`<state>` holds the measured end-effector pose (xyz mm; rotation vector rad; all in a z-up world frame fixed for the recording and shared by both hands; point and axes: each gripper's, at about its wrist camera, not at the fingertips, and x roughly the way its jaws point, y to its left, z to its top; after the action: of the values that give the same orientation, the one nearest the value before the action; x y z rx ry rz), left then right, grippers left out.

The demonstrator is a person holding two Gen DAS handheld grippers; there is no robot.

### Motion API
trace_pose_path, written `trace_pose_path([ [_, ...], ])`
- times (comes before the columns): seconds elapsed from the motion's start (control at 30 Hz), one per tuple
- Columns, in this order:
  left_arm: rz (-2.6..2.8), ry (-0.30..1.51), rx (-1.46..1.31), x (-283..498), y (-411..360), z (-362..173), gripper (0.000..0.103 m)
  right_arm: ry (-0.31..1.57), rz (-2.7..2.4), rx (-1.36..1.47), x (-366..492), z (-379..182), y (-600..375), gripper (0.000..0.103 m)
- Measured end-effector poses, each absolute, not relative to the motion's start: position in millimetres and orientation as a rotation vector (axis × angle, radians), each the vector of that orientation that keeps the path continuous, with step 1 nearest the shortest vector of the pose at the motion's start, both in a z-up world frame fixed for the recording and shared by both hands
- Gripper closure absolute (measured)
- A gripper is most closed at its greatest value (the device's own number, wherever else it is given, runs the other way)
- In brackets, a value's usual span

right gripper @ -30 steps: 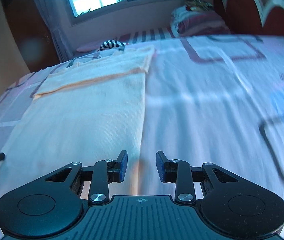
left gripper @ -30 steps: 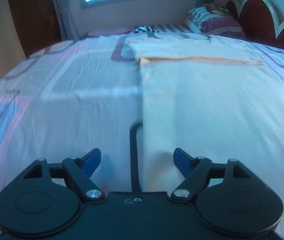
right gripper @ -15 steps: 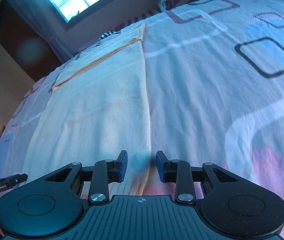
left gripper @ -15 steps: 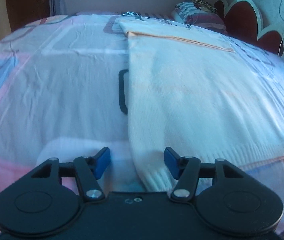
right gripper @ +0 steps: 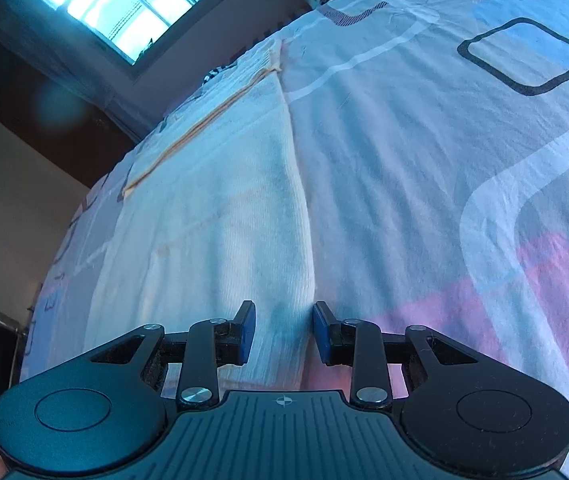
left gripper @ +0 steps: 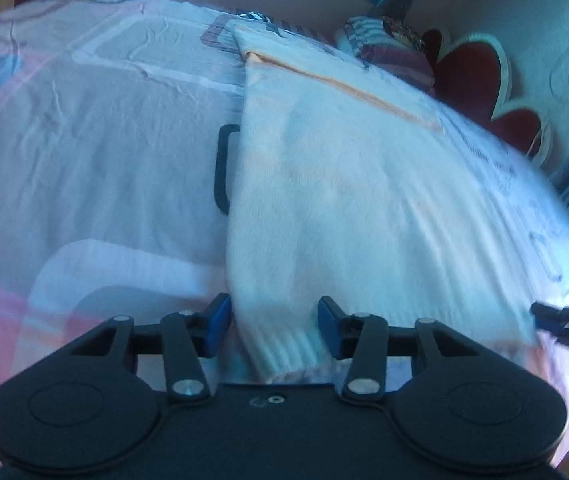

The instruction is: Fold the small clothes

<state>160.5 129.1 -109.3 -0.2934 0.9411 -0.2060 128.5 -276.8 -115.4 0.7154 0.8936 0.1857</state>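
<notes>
A patterned bed sheet (left gripper: pixel 84 152) is covering the bed, and a cream sweater (left gripper: pixel 344 208) is lying flat on it. The left gripper (left gripper: pixel 272 322) has just been closing, its jaws straddling the ribbed hem corner without pressing. The right gripper (right gripper: pixel 280 330) is hovering part-open over the sweater's other edge.

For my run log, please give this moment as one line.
stage: grasp hem | left tongs: closing, astride sweater corner, not gripping | right tongs: open, astride other corner | bed

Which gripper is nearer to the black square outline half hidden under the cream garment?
Left. The left gripper straddles the garment corner below the outline; the right gripper is at the opposite edge.
</notes>
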Motion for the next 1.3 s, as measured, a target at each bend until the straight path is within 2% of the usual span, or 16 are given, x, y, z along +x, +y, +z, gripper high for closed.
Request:
trace_pose_path([
  [0.23, -0.230, 0.939, -0.404, 180.6, 132.8, -116.4, 0.059, 0.889, 0.185, 0.826, 148.7, -126.1, -292.6, 0.072],
  [0.5, -0.344, 0.939, -0.425, 166.9, 127.3, -123.0, 0.060, 0.921, 0.311, 0.806, 136.7, -127.5, -270.7, 0.072],
  [0.63, -0.330, 0.928, -0.510, 170.2, 138.4, -128.4, 0.064, 0.907, 0.312, 0.813, 134.9, -128.3, -270.3, 0.072],
  [0.73, -0.296, 0.928, -0.560, 179.6, 143.3, -130.9, 0.075, 0.909, 0.312, 0.812, 142.0, -127.6, -271.3, 0.073],
  [0.77, -0.282, 0.929, -0.553, 180.4, 142.6, -129.9, 0.089, 0.913, 0.313, 0.791, 143.8, -125.8, -269.1, 0.098],
  [0.8, -0.262, 0.921, -0.523, 181.0, 140.7, -127.6, 0.100, 0.918, 0.309, 0.756, 145.5, -123.6, -266.2, 0.100],
  [0.9, -0.261, 0.810, -0.548, 167.4, 148.7, -113.6, 0.100, 0.850, 0.336, 0.772, 140.1, -111.5, -270.1, 0.100],
  [1.0, -0.226, 0.823, -0.490, 167.9, 151.1, -117.1, 0.100, 0.749, 0.378, 0.815, 132.4, -103.7, -280.0, 0.100],
  [1.07, -0.203, 0.889, -0.486, 174.3, 149.4, -133.8, 0.100, 0.806, 0.313, 0.783, 136.0, -116.7, -281.8, 0.100],
  [1.13, -0.204, 0.875, -0.516, 174.4, 150.0, -134.6, 0.100, 0.905, 0.277, 0.758, 139.5, -133.5, -277.1, 0.100],
  [1.3, -0.218, 0.834, -0.542, 175.6, 155.2, -120.3, 0.100, 0.806, 0.294, 0.787, 134.5, -108.3, -276.0, 0.100],
])
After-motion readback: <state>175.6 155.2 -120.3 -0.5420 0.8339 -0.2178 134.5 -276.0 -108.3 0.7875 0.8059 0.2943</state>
